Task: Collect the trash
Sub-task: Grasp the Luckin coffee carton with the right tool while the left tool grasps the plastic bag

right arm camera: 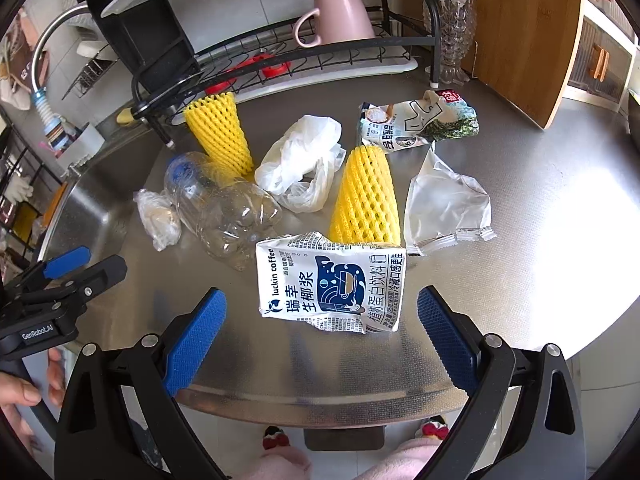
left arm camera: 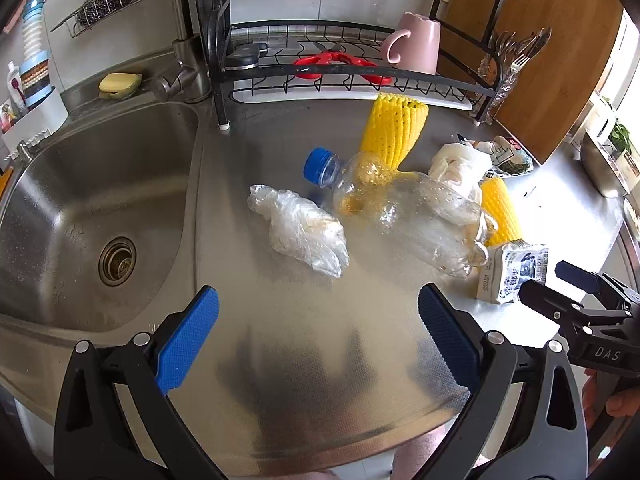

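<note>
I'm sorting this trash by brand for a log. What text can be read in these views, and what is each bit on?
"luckin coffee", "瑞幸 生椰浆": crushed carton; its finer print is too small to read.
"GenRobot.AI": left gripper body.
"DAS": right gripper body.
Snack packet: large characters, too distorted to read.
Plastic bottle: no label visible.

The left tongs [left arm camera: 318,334] fill the bottom of the left wrist view, blue pads spread wide apart with nothing between them. The right tongs [right arm camera: 322,334] sit likewise at the bottom of their own view, also spread wide. Each pair shows at the other view's lower edge, fingers [right arm camera: 18,390] wrapped around the handle.
</note>
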Demonstrator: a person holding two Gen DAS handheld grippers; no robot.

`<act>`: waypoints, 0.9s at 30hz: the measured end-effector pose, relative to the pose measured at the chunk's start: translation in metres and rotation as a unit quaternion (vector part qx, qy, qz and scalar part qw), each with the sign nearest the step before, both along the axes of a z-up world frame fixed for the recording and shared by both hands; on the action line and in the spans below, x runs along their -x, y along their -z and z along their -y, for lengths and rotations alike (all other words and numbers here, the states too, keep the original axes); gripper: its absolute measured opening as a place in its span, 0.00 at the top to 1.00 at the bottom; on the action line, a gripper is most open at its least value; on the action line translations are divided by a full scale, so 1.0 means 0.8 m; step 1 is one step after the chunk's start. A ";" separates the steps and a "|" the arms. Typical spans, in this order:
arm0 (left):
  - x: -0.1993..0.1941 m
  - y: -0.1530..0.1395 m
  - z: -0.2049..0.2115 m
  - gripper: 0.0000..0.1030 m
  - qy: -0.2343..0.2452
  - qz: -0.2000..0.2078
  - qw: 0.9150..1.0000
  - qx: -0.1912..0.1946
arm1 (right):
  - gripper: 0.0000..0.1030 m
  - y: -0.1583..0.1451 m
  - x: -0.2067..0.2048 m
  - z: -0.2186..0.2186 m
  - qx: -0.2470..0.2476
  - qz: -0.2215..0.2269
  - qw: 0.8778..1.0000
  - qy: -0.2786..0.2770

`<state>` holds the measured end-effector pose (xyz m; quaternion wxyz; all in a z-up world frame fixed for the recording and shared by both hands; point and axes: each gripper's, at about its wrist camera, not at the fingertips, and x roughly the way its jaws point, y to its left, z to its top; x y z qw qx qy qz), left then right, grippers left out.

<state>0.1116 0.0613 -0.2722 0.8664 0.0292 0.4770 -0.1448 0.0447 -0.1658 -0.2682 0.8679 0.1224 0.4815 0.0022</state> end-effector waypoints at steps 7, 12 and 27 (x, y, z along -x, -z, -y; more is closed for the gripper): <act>-0.037 0.017 0.003 0.08 0.011 0.003 1.000 -0.008 | 0.06 0.014 -0.007 -0.001 0.006 -0.012 0.999 0.033; -0.058 0.030 0.011 0.08 0.025 0.000 1.000 -0.011 | 0.06 0.023 -0.012 -0.002 0.008 -0.015 0.998 0.053; -0.064 0.050 0.015 0.82 0.047 -0.021 0.999 0.003 | 0.15 0.041 -0.020 -0.013 0.027 -0.012 0.999 0.043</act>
